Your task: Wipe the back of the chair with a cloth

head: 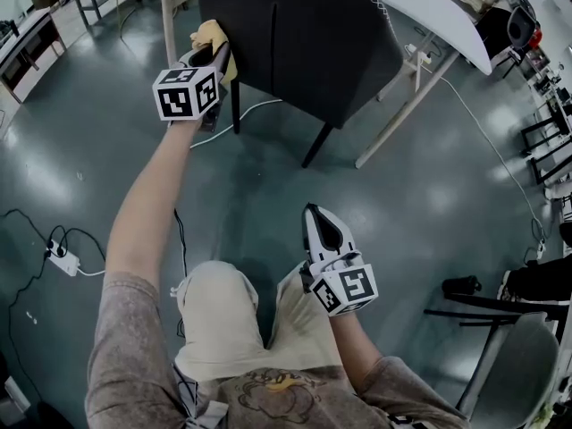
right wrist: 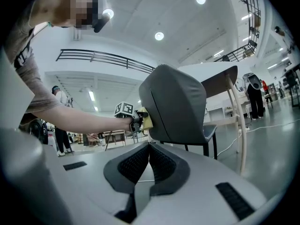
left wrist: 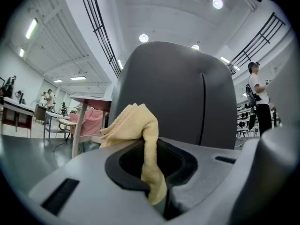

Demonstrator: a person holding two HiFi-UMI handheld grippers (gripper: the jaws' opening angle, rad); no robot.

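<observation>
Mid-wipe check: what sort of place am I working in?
Likely a big open workshop or lab hall: round ceiling lights set high overhead, an upper-level railing, and a polished grey floor with a power strip lying on it.

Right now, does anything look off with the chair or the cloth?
Nothing stands out. The chair stands upright, the yellow cloth is pinched in the left gripper at the chair's back, and the right gripper is shut and empty, held low. A white cable lies on the floor near its legs.
</observation>
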